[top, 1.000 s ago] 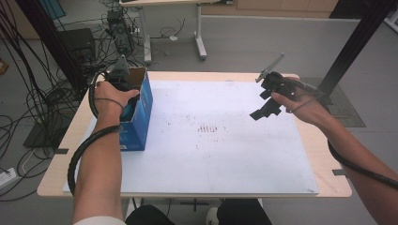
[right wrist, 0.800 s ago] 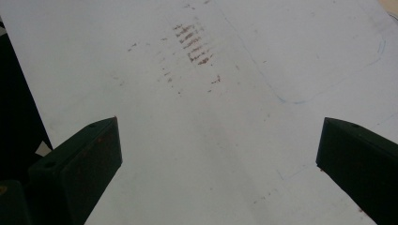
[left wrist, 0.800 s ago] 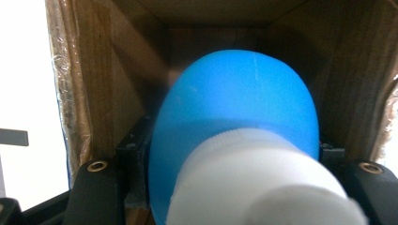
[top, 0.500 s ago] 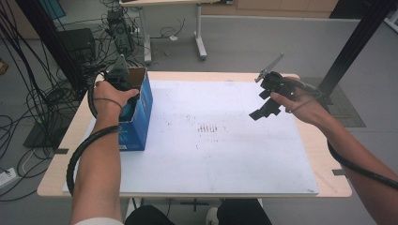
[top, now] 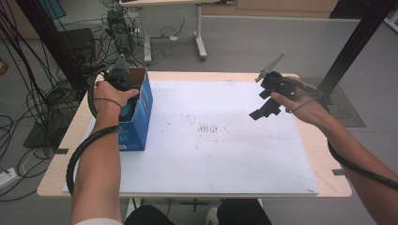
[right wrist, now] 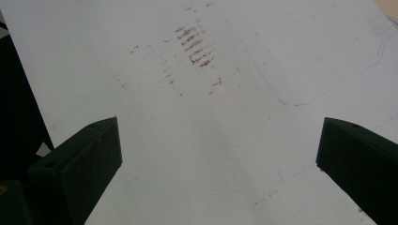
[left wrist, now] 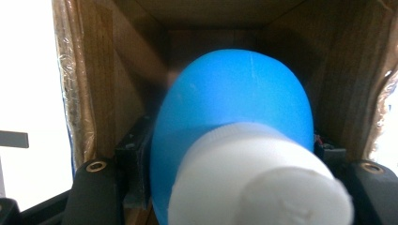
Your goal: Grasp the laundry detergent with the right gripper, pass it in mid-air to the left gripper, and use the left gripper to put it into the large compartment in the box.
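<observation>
Two grippers, little changed over the last second. Left gripper [top: 117,77] stays in the blue box [top: 140,112] at table's 10 o'clock, clamped on blue bottle [left wrist: 234,122]. Right gripper [right wrist: 218,154] hovers at 2 o'clock, jaws apart. Extraction or placement pending.

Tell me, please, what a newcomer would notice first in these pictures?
Probably the blue box at the table's left edge, with the left tool reaching into its open top. Inside it, that tool is shut on a blue bottle with a white cap. The right tool hovers open above the white sheet.
</observation>
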Demonstrator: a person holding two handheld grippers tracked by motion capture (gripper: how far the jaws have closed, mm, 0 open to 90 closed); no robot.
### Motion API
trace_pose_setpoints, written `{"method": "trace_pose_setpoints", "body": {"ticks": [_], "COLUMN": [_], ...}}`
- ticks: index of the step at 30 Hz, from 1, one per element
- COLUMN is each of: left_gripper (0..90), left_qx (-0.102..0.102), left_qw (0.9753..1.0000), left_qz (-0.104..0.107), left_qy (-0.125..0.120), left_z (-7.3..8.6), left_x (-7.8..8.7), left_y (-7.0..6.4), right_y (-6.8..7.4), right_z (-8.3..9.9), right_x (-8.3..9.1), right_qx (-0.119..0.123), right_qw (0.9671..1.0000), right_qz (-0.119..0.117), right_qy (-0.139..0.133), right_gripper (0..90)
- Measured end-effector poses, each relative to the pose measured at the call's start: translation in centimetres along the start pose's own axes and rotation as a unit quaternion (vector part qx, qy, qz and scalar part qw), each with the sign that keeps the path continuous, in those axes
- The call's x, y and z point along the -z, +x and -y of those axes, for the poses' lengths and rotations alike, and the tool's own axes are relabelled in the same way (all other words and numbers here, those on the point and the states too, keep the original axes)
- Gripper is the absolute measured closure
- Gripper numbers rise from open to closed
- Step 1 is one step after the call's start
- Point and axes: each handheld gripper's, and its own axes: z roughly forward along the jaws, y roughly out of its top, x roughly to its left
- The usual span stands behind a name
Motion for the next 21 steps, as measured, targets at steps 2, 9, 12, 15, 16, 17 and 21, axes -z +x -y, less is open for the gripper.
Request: {"method": "trace_pose_setpoints", "body": {"ticks": [2,9,12,15,16,17,21], "left_gripper": [33.7,29.5,29.4,28.6,28.1,27.0,26.6], "left_qx": [-0.001,-0.002,-0.004,-0.007,-0.008,-0.008,-0.012], "left_qw": [1.0,1.0,0.9999,0.9998,0.9998,0.9998,0.9996], "left_qz": [-0.002,-0.001,-0.006,-0.01,-0.009,-0.006,-0.011], "left_qy": [-0.002,-0.007,-0.013,-0.015,-0.017,-0.018,-0.023], "left_z": [0.1,0.4,0.5,0.6,0.7,0.7,0.9], "left_x": [0.0,0.7,1.3,1.9,2.1,2.3,3.1], "left_y": [0.0,0.3,0.2,0.0,0.0,0.0,-0.3], "right_y": [0.0,0.1,0.1,0.2,0.3,0.3,0.5], "right_z": [0.1,-0.1,-0.3,-0.4,-0.5,-0.5,-0.7], "right_x": [0.0,-0.1,-0.1,-0.2,-0.2,-0.3,-0.5], "right_qx": [-0.003,-0.001,0.001,0.001,0.001,0.003,0.005], "right_qw": [1.0,1.0,1.0,0.9999,0.9999,0.9999,0.9999], "right_qz": [-0.001,-0.004,-0.004,-0.006,-0.006,-0.007,-0.01], "right_qy": [0.0,-0.004,-0.005,-0.01,-0.01,-0.01,-0.011], "right_gripper": [0.3,0.3,0.3,0.3,0.3,0.3,0.3]}}
